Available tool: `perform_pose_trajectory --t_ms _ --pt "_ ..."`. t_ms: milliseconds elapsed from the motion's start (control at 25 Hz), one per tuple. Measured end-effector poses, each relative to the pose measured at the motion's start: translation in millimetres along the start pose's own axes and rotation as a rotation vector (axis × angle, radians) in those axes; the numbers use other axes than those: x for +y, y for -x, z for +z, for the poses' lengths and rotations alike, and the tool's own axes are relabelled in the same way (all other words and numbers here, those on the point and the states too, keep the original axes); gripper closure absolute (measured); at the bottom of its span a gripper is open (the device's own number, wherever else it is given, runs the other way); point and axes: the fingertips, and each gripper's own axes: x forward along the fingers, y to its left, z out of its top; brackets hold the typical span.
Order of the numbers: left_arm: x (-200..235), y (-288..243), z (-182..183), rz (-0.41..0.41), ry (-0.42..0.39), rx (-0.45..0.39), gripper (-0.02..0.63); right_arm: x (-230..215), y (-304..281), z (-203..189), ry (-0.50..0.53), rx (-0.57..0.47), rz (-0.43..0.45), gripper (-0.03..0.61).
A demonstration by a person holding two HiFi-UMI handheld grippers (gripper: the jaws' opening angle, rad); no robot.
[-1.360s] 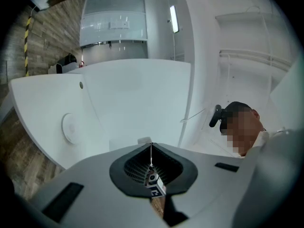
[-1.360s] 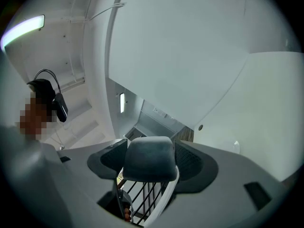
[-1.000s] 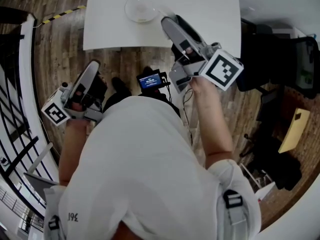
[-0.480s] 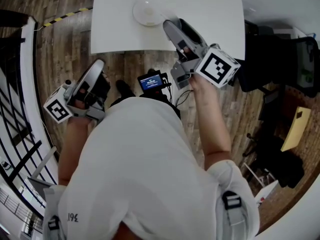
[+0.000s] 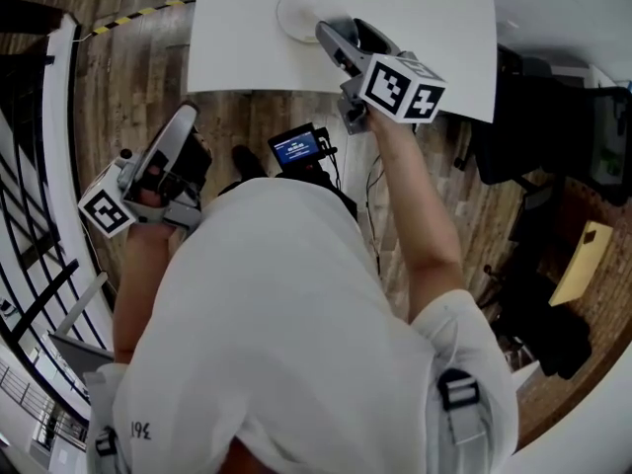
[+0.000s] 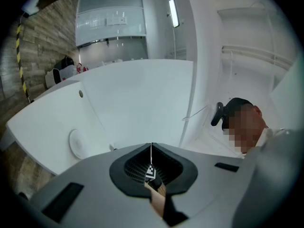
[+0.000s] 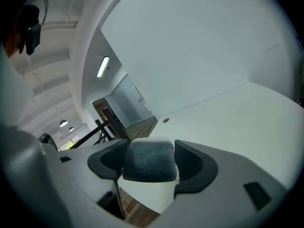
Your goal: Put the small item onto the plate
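Observation:
A round white plate (image 5: 299, 13) lies on the white table (image 5: 434, 28) near its front edge; the left gripper view shows the same plate (image 6: 76, 144) at lower left. My right gripper (image 5: 346, 38) reaches over the table just right of the plate. It is shut on the small item (image 7: 148, 160), a dark grey rounded block that fills the gap between the jaws. My left gripper (image 5: 180, 156) hangs over the wooden floor, short of the table. Its jaws are shut (image 6: 151, 152), meeting in a thin line with nothing between them.
A small device with a blue screen (image 5: 296, 148) sits in front of the person's body, below the table edge. Black chairs (image 5: 538, 117) stand to the right. A dark railing (image 5: 39, 215) runs along the left. Another person (image 6: 244, 122) is beyond the table.
My right gripper has moved forward from the table's edge to beside the plate, still holding the item. The left gripper has stayed about where it was.

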Motion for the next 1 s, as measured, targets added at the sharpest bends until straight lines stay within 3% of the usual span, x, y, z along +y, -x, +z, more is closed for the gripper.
perform_pose_trajectory --t_ms 120,280,600,1000 --pt "1.6 1.4 0.7 0.012 0.003 -0.013 0.606 -9.4 -15.5 -8.7 0.043 0.046 -0.017 0.264" --pt "4.3 2.9 1.5 0.021 0.005 -0.022 0.606 -27.7 -38.7 -23.6 0.021 0.096 -0.045 0.264" --pt "7.6 7.4 6.4 0.049 -0.001 -0.04 0.606 -77.6 -80.2 -54.7 0.065 0.216 -0.181 0.264" --pt "13.2 13.4 10.5 0.085 -0.007 -0.071 0.606 -105.7 -112.1 -90.7 0.405 0.41 -0.289 0.264"
